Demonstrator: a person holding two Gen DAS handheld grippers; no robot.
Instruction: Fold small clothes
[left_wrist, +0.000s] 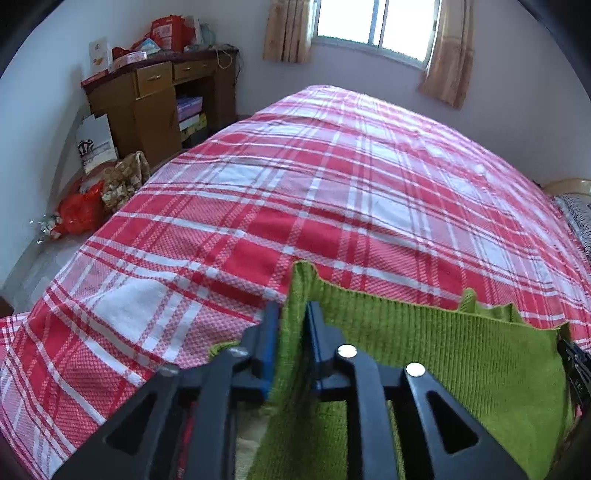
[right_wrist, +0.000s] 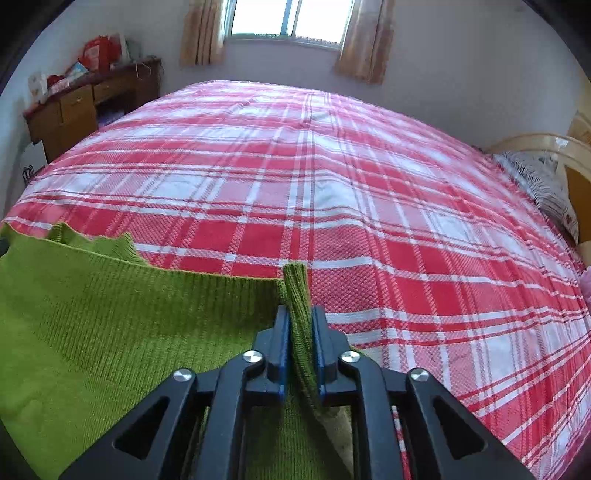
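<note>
A green knitted garment (left_wrist: 424, 350) lies on the near part of a bed with a red and white checked cover (left_wrist: 332, 184). Its top edge is stretched between my two grippers. My left gripper (left_wrist: 293, 310) has the garment's left corner standing up between its blue pads, and the jaws are slightly parted and do not squeeze it. In the right wrist view the garment (right_wrist: 110, 325) spreads to the left. My right gripper (right_wrist: 300, 314) has the right corner upright between its pads, which are also a little apart. Both grippers sit low over the bed cover (right_wrist: 332, 184).
A wooden desk (left_wrist: 155, 99) with boxes on it stands by the left wall, with bags (left_wrist: 81, 210) on the floor beside the bed. A window with curtains (left_wrist: 373, 26) is at the far wall. A patterned pillow (right_wrist: 546, 188) and a headboard (right_wrist: 576, 162) lie to the right.
</note>
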